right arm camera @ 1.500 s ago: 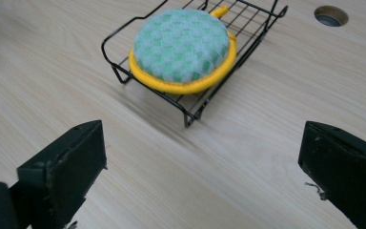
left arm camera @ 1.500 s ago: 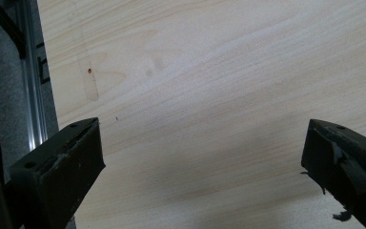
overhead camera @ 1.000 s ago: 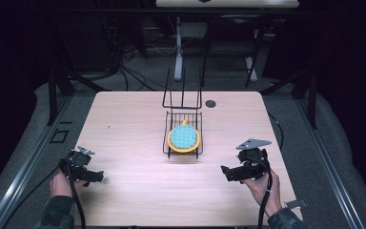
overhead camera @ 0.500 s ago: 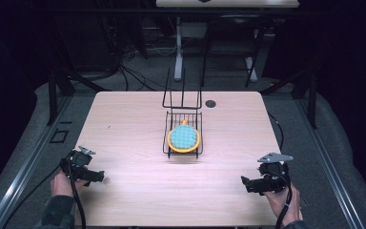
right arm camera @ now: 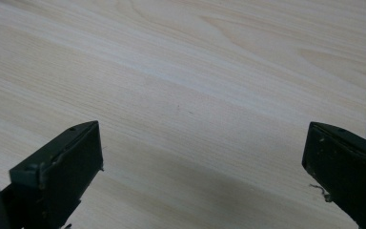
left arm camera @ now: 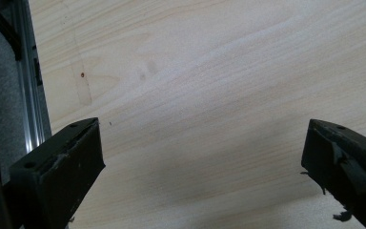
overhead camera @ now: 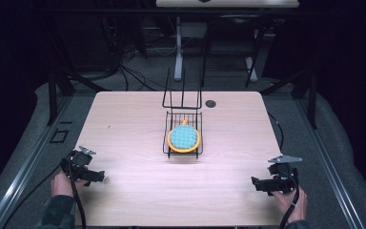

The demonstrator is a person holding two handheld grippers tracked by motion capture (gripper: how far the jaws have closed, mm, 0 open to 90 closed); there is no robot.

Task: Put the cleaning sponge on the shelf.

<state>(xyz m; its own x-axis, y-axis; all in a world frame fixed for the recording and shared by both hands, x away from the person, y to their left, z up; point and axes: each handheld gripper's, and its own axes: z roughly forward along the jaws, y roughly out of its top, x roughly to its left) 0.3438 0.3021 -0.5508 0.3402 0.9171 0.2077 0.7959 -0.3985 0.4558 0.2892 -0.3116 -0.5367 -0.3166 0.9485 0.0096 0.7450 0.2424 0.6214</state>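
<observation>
While left tongs (overhead camera: pixel 95 177) stay, right tongs (overhead camera: pixel 256 182) have withdrawn rightward.

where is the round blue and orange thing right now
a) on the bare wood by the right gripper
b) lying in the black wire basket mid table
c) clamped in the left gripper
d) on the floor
b: the blue and orange disc lies inside the wire basket at mid table, apart from both open grippers.
</observation>
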